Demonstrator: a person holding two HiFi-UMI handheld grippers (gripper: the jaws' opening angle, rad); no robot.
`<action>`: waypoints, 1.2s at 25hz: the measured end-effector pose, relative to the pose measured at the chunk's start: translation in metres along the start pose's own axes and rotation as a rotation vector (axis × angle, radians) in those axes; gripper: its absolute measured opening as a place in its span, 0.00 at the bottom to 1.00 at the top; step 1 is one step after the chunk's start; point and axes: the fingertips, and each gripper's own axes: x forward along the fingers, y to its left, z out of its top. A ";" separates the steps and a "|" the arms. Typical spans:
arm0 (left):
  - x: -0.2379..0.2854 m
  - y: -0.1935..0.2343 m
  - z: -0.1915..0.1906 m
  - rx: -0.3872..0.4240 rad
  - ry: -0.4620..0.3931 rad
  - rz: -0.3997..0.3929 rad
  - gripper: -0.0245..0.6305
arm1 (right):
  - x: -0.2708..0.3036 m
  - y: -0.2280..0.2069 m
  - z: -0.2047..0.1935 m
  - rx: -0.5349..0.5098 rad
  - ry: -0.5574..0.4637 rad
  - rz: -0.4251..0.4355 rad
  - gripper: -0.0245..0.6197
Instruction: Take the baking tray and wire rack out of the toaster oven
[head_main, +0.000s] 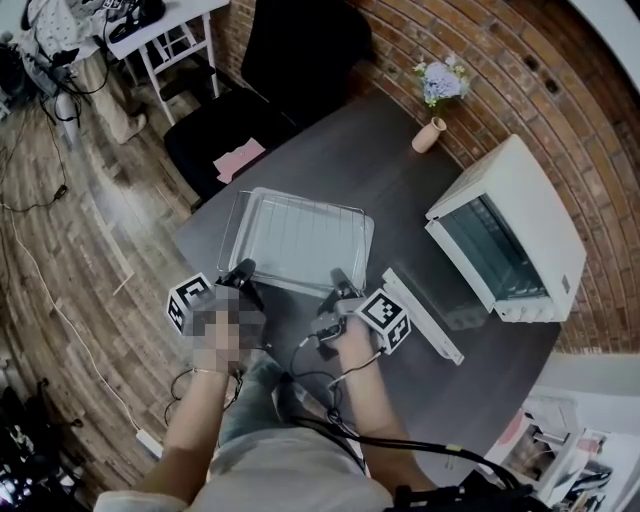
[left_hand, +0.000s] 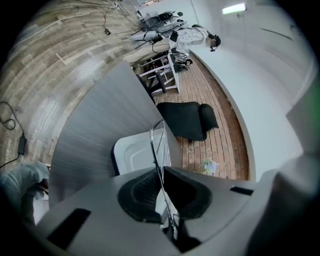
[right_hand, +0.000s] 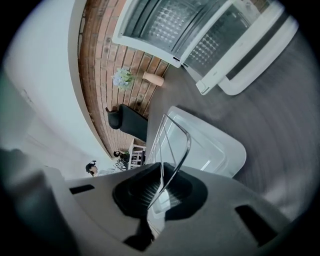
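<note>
Dark grey table (head_main: 400, 170) against a red brick wall (head_main: 480, 60). Left of the white toaster oven (head_main: 520, 220), the shiny wire rack (head_main: 295, 230) lies over the silver baking tray (head_main: 365, 236). The left gripper (head_main: 243, 272) and right gripper (head_main: 340, 282) both clench its near wire.

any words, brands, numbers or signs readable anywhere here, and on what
No text can be read in any view.
toaster oven, knob end: any markings are too small to read.
left cube and right cube: black-and-white square markers only, no words.
printed packs at the lower right edge: too blurred to read.
</note>
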 end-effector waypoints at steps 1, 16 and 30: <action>0.000 0.001 0.000 0.001 0.003 0.012 0.06 | 0.000 -0.001 0.000 0.002 0.005 -0.003 0.05; -0.001 0.017 -0.003 0.035 0.066 0.119 0.13 | -0.003 -0.007 -0.014 0.125 0.069 -0.035 0.47; -0.010 0.040 -0.021 0.026 0.120 0.227 0.37 | -0.025 -0.037 -0.023 0.188 0.072 -0.135 0.59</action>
